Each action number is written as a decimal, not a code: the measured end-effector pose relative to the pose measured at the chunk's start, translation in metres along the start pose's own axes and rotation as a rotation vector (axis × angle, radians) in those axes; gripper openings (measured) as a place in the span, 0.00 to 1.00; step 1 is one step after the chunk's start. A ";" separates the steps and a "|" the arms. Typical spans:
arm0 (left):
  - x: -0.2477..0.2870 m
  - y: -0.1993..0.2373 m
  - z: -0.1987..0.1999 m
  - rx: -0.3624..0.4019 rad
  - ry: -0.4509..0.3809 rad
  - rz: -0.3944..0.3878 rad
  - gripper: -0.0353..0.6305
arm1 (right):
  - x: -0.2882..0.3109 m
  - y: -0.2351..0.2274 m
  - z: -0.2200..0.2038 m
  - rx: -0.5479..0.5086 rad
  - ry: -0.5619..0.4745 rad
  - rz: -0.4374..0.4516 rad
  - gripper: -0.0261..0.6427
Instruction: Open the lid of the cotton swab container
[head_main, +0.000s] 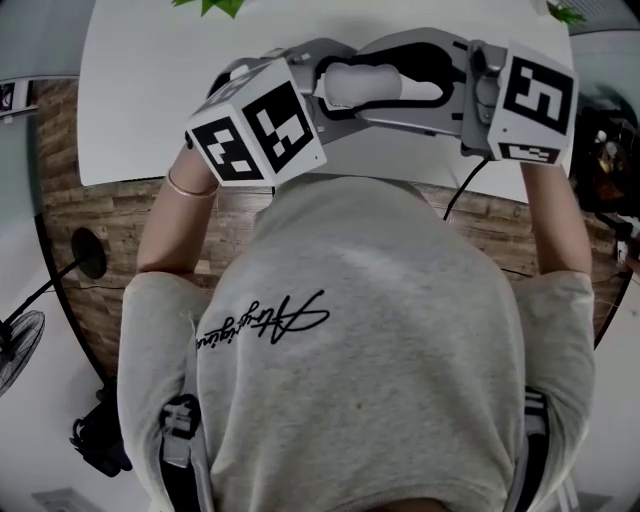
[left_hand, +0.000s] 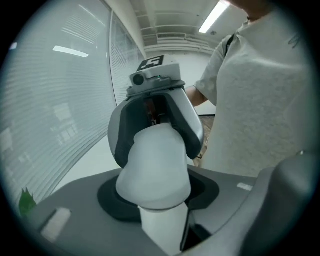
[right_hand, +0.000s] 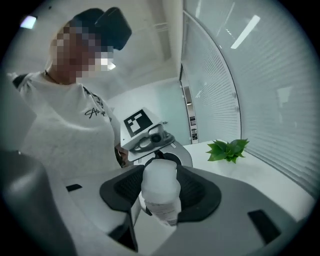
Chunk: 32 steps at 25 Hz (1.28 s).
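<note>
Head view: left gripper (head_main: 318, 85) and right gripper (head_main: 380, 80) meet nose to nose above the table (head_main: 140, 110). Each is clamped on one end of the white cotton swab container (head_main: 350, 82). Good practice is to keep one end fixed and turn or pull the other straight along the axis, without crushing. Which end carries the lid, and where its seam lies, cannot be made out. The person's chest hides the near table edge.

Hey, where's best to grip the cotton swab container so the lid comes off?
By its two ends, from opposite sides: the container lies sideways, a short cylinder. Right tongs clamp the labelled end, left tongs the other, likely allowing a twist.
</note>
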<state>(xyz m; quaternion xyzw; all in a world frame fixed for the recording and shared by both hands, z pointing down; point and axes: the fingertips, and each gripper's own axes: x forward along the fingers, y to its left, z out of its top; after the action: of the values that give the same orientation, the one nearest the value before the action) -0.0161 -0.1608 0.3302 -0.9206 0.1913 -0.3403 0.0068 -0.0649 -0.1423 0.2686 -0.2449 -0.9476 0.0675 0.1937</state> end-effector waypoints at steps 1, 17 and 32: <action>0.000 -0.001 0.001 -0.017 -0.008 -0.014 0.35 | 0.000 0.001 -0.001 -0.016 0.009 -0.011 0.35; -0.060 -0.021 -0.012 -0.027 -0.301 -0.014 0.37 | 0.032 0.006 0.036 0.226 -0.401 0.017 0.34; -0.047 -0.027 -0.026 -0.024 -0.179 -0.043 0.36 | 0.015 -0.004 0.025 0.209 -0.524 -0.153 0.38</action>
<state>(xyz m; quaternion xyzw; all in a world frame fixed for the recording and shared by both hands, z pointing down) -0.0558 -0.1164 0.3249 -0.9512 0.1743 -0.2545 0.0054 -0.0883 -0.1393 0.2514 -0.1257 -0.9690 0.2109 -0.0292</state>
